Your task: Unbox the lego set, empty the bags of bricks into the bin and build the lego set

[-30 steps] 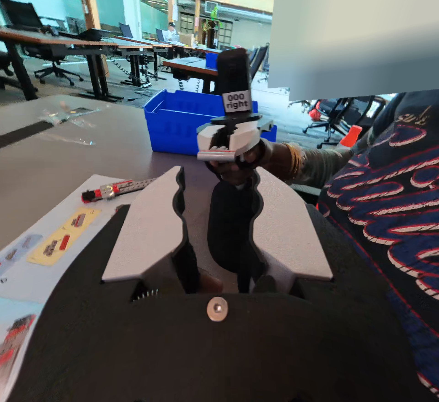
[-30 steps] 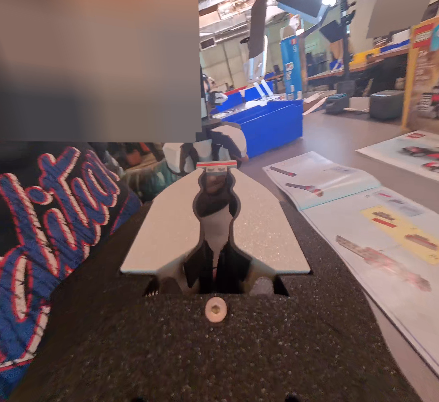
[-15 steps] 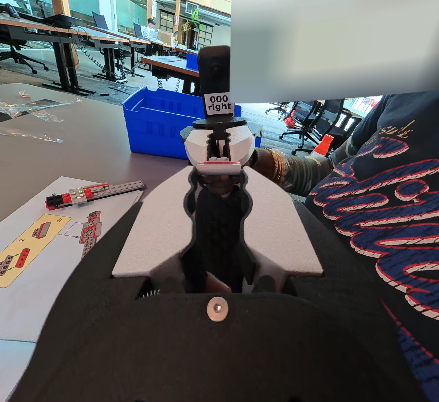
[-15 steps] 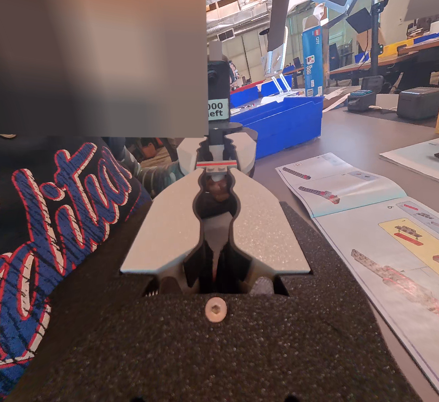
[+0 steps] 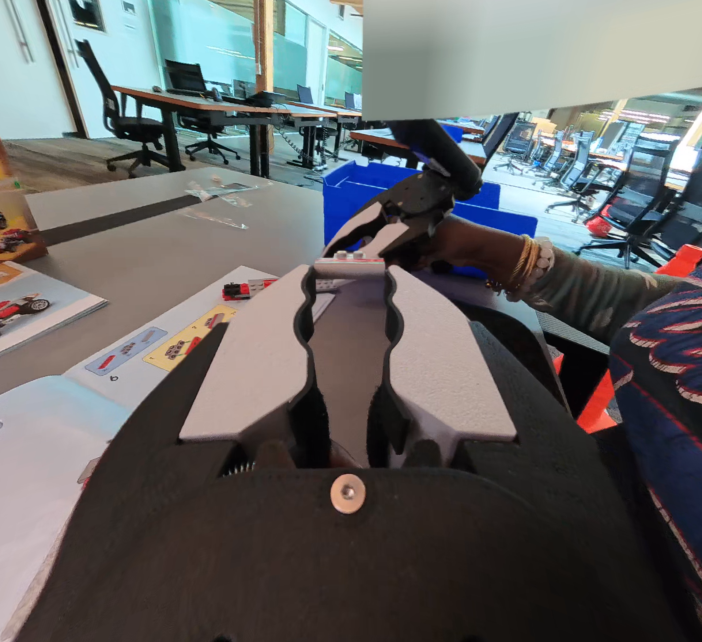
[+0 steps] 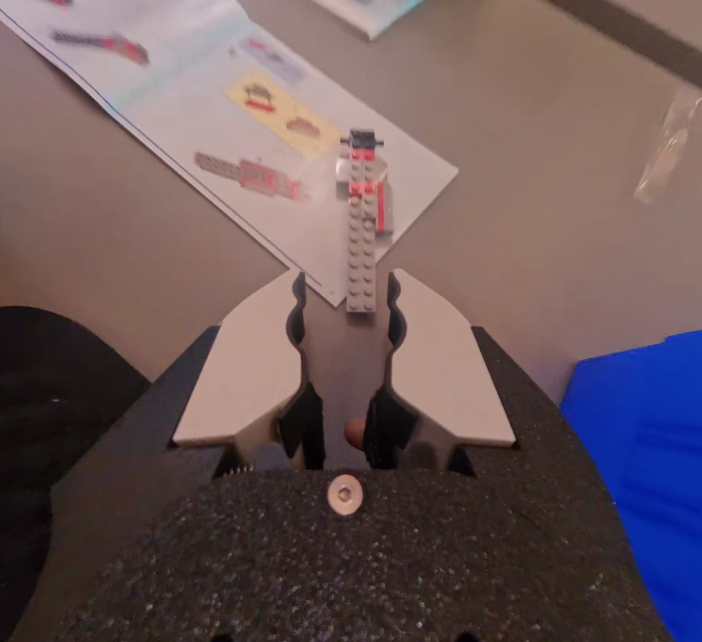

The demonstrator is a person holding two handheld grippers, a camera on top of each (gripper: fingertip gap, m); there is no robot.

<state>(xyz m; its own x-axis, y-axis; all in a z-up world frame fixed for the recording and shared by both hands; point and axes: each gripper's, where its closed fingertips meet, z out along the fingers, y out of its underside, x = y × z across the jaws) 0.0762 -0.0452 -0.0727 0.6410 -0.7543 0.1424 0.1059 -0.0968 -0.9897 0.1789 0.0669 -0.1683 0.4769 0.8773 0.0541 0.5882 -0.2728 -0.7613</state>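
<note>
My left gripper (image 5: 349, 276) is shut on a small grey brick piece with a red stripe (image 5: 349, 266), held crosswise between its fingertips above the table. My right gripper (image 6: 345, 279) is open and empty. It points down at the table, just short of the near end of a long grey, red and black lego assembly (image 6: 361, 229). The assembly lies on the corner of the open instruction booklet (image 6: 182, 84). In the left wrist view the right gripper (image 5: 361, 240) hangs just behind the held piece, and the assembly (image 5: 243, 287) shows partly behind my left finger.
A blue bin (image 5: 342, 202) stands behind the grippers and shows at the right edge of the right wrist view (image 6: 630, 453). Empty plastic bags (image 5: 220, 193) lie farther back. A second booklet (image 5: 41, 306) and the lego box (image 5: 15, 236) are at the left. A person's sleeve (image 5: 592, 293) is at the right. Tip to tip, the grippers are about 20 cm apart.
The small piece passed from the right gripper to the left one. The right gripper opened, let go and swung down to face the table over the long assembly.
</note>
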